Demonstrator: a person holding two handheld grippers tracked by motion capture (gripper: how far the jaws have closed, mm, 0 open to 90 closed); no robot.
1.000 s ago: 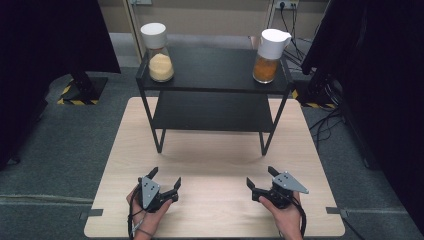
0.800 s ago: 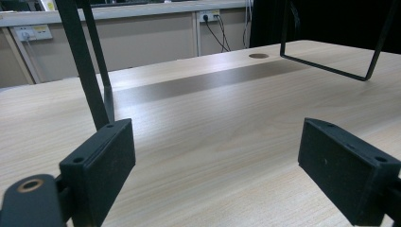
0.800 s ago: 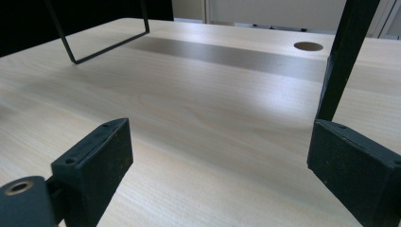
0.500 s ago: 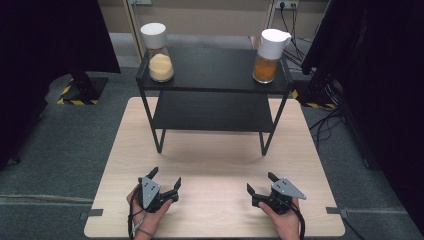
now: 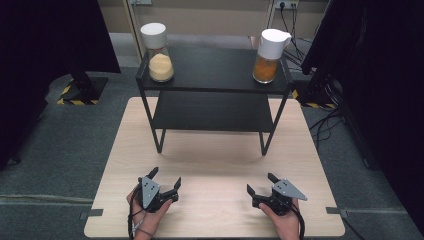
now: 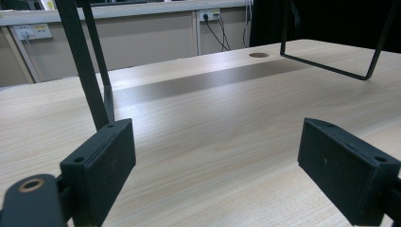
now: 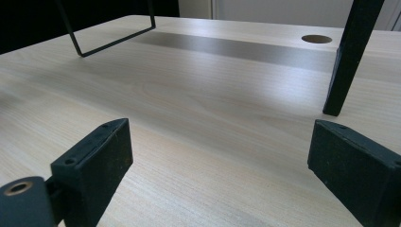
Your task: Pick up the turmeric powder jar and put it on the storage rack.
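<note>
Two handheld grippers rest on the near edge of a light wooden table (image 5: pixel 215 160), nothing yet in their grasp. The left gripper (image 5: pixel 165 180) sits at about 7 o'clock in the high view, the right gripper (image 5: pixel 260 184) at about 5 o'clock; both have their jaws spread wide, with bare tabletop between the pads in each gripper view. At 12 o'clock stands a black two-tier shelf (image 5: pixel 212 70), its top carrying a jar of pale grain (image 5: pixel 159 54) at the left end and a jar of orange-brown contents (image 5: pixel 269 50) at the right, both white-capped and upright. Both jars stand well apart from the grippers, so the work appears to be at its start: no reach, lift or placement is under way, and all handling seems left to do.
</note>
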